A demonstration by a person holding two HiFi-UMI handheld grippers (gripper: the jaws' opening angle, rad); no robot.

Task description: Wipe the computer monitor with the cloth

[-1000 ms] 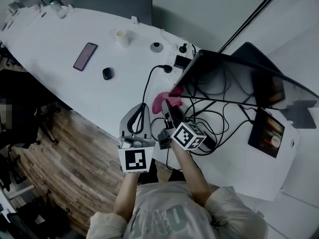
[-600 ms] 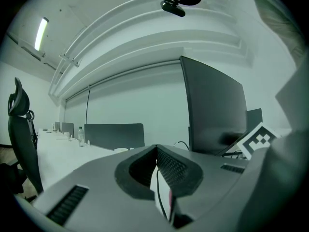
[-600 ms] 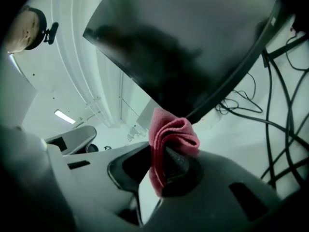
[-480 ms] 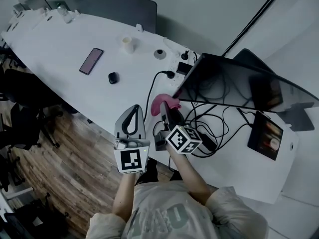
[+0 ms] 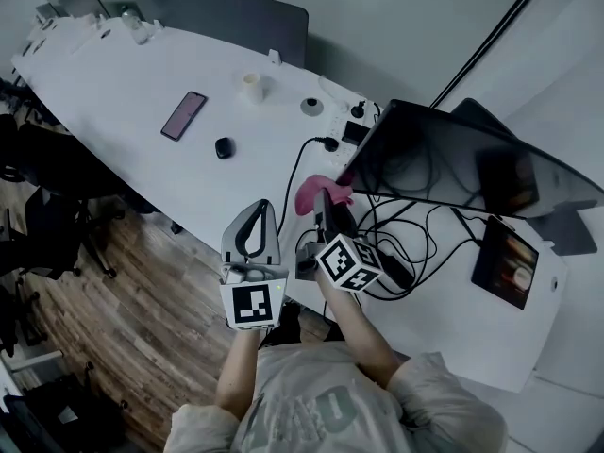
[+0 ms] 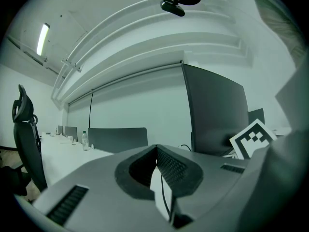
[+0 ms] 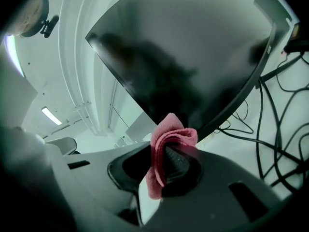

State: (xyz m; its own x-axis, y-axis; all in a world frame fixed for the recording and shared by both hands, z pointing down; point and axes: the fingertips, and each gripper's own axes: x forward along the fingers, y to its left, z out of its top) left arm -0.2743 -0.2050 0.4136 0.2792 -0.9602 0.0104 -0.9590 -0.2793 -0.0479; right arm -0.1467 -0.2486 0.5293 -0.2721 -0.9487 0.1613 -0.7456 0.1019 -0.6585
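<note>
Pink cloth (image 5: 316, 193) is bunched between the jaws of the right gripper (image 5: 327, 208), which are closed firmly on it. In the right gripper view the fabric (image 7: 167, 141) folds over the jaw tips just below the centre of the frame. The pick-up part of the job therefore looks done.

The computer monitor (image 5: 453, 163) stands right of centre in the head view, dark and tilted, with the cloth at its lower left corner. In the right gripper view the black screen (image 7: 193, 57) fills the upper half of the frame, and the cloth overlaps its bottom edge. Whether fabric and glass actually touch cannot be told from either view.

The left gripper (image 5: 255, 232) hangs at lower centre of the head view, over the near edge of the white table (image 5: 132, 83) and well apart from the monitor. Its own view shows the jaws pressed together at the tips with nothing between them.

As a judgement, the wiping itself is at its very start or not yet begun. Nearly the whole screen, stretching toward the right of the frame, remains to be covered. Loose cables (image 5: 415, 234) lie on the table below the screen and may snag a low pass.
</note>
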